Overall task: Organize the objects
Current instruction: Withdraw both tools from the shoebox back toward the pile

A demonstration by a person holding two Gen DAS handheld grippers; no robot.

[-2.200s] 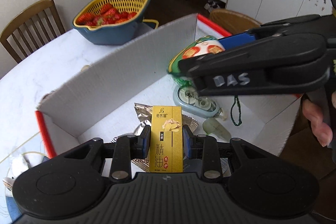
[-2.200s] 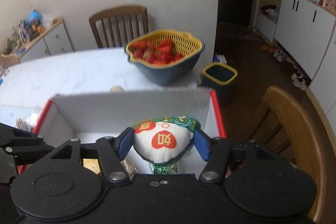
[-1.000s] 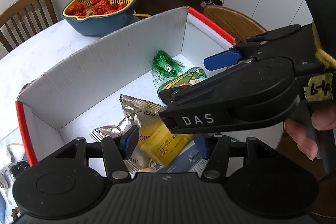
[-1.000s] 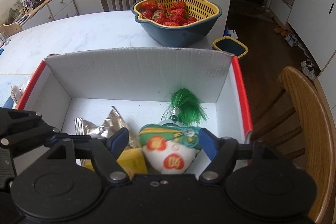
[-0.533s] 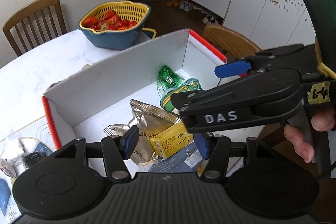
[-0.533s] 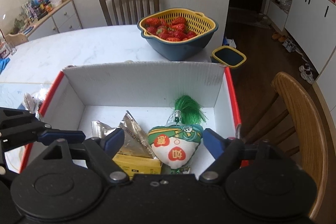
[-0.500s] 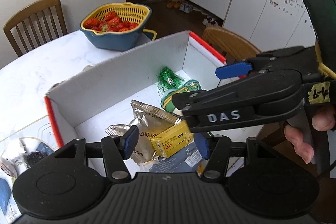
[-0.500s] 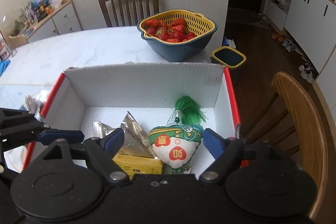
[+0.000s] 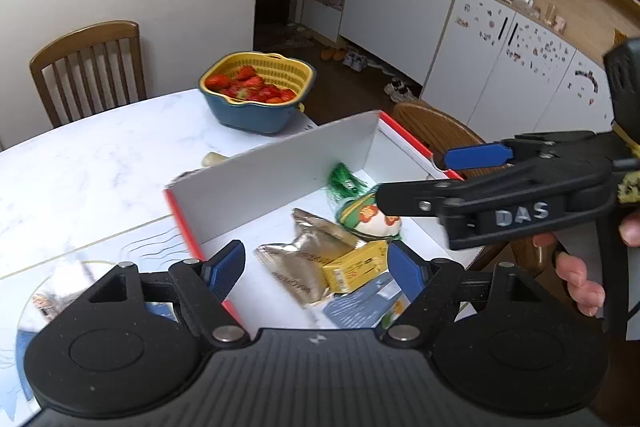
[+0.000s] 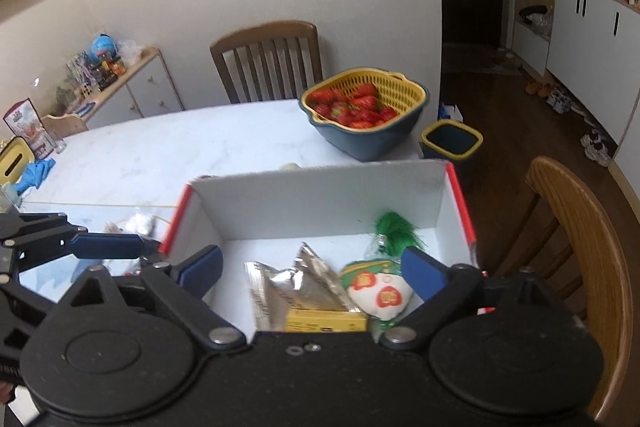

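- The left tool (image 9: 316,263) hangs above the near edge of the white cardboard box (image 9: 280,171), its blue fingers spread wide with nothing between them.
- The right tool (image 10: 312,267) is also spread wide and empty, raised over the same box from its near side.
- Below and ahead of the left tool, inside the box, a yellow carton (image 9: 356,267) lies on its side, resting against a crumpled silver foil packet (image 9: 308,259).
- Just right of the carton, under the right tool's right finger, sits the embroidered cloth sachet (image 10: 380,293), its green tassel (image 10: 396,231) pointing toward the far wall of the box.
- A blue printed card (image 9: 360,301) lies flat nearest the left tool.
- Far beyond both tools, a yellow-and-blue basket of strawberries (image 10: 364,111) stands on the white marble surface (image 10: 180,147).
- A wooden chair (image 10: 576,247) stands right of the right tool, beside the box.
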